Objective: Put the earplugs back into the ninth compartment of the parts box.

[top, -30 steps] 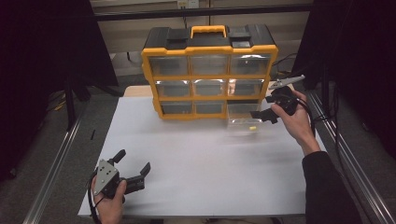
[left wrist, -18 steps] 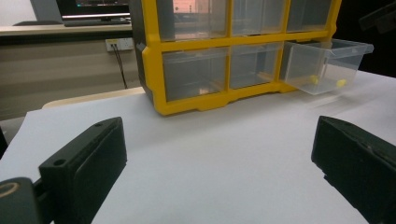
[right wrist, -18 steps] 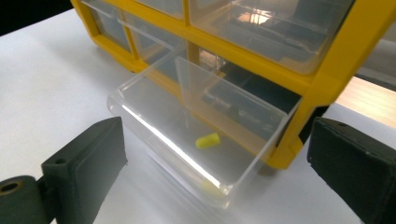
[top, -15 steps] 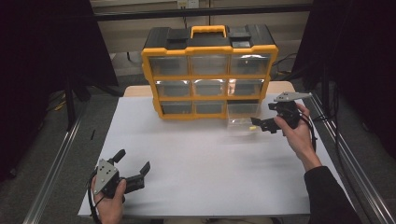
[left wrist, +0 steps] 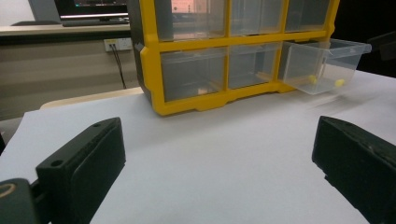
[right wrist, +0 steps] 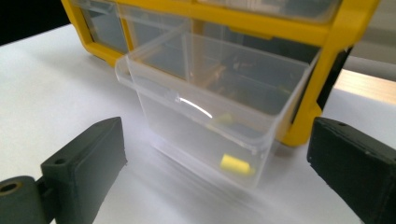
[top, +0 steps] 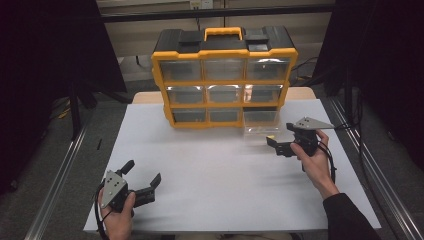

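My right gripper [right wrist: 215, 163] hangs spread — just near of the pulled-out clear plastic drawer [right wrist: 212, 105], not touching. Left gripper [top: 145, 187] spread too, at the white table sheet's [top: 225, 185] near-left edge — bare sheet between them.

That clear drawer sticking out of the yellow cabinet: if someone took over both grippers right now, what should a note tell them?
Left gripper: open, idle near the table's front left.
Right gripper: open, just in front of the clear drawer, not touching it.
Drawer: bottom right of the yellow cabinet, pulled partly out, small yellow pieces inside.
Done: drawer opened.
Left: probably handling the pieces, then closing it.
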A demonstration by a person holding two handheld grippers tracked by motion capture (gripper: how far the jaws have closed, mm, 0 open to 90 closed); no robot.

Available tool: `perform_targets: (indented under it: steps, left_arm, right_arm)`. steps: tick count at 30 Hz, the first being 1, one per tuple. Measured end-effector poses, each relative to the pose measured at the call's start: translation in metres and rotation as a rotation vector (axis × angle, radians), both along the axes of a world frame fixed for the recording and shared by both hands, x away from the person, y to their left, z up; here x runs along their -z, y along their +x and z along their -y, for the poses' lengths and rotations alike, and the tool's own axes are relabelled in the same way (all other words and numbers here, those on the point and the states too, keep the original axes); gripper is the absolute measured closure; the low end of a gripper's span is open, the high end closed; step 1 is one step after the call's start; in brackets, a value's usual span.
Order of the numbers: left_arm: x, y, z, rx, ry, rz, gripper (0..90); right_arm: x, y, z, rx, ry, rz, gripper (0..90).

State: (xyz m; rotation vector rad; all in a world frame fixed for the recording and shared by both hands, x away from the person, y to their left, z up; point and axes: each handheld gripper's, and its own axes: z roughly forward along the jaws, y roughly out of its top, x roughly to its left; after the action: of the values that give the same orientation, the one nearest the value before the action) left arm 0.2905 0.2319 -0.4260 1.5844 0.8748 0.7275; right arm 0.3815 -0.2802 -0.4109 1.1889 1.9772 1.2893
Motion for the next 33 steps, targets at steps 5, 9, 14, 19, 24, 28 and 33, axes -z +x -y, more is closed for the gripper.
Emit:
perform_targets:
  steps: [5,9,14,19,24,28,33]
  left_arm:
    - [0.000,-0.001,-0.001,-0.006,0.006,0.006,2.6]
    - [0.000,-0.001,-0.001,-0.003,-0.001,0.005,2.6]
    - [0.000,-0.001,-0.001,-0.007,0.005,0.006,2.6]
    - [0.000,-0.001,0.000,-0.012,0.012,0.003,2.8]
    - [0.000,-0.002,0.000,-0.001,0.015,0.004,2.8]
    - [0.001,-0.002,0.000,-0.002,0.003,-0.005,2.8]
    - [0.002,-0.002,-0.001,-0.004,-0.002,-0.010,2.7]
  right_arm:
    - [0.004,-0.010,0.001,0.015,0.005,0.022,3.2]
    - [0.002,-0.023,0.005,0.031,0.034,0.054,3.0]
    - [0.009,-0.040,0.008,0.044,0.042,0.052,3.2]
    - [0.016,-0.056,0.010,0.063,0.036,0.064,3.2]
    - [0.018,-0.071,0.017,0.081,0.054,0.085,3.9]
    - [0.017,-0.083,0.022,0.092,0.058,0.108,4.5]
    - [0.019,-0.098,0.030,0.113,0.069,0.107,4.4]
